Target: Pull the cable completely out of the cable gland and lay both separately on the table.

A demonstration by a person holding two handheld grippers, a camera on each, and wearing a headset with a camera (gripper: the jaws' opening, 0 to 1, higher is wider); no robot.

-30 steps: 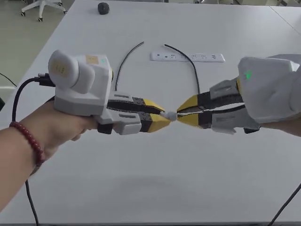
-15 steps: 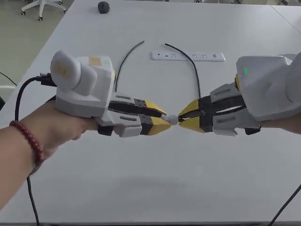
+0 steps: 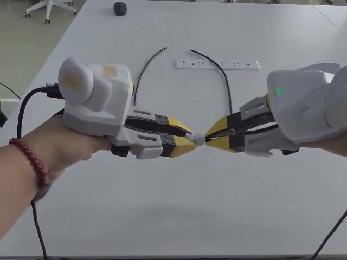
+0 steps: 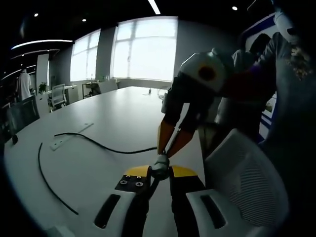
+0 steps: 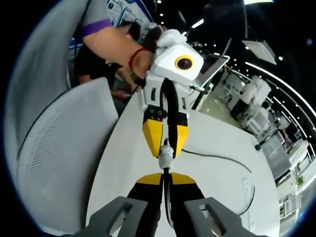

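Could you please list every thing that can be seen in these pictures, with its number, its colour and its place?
table: one, white, under everything.
cable gland: one, white, in the air between the two grippers.
cable: one, black, runs from near the power strip across the table into the right gripper's jaws.
second cable: one, black, lies loose on the table behind the left gripper.
power strip: one, white, on the far part of the table.
small round thing: one, dark, near the table's far edge.
office chair: one, white base, on the floor beyond the table.
bracelet: one, red beads, on the left wrist.
left gripper: white, yellow jaws, shut on the cable gland.
right gripper: white, yellow jaws, shut on the cable.
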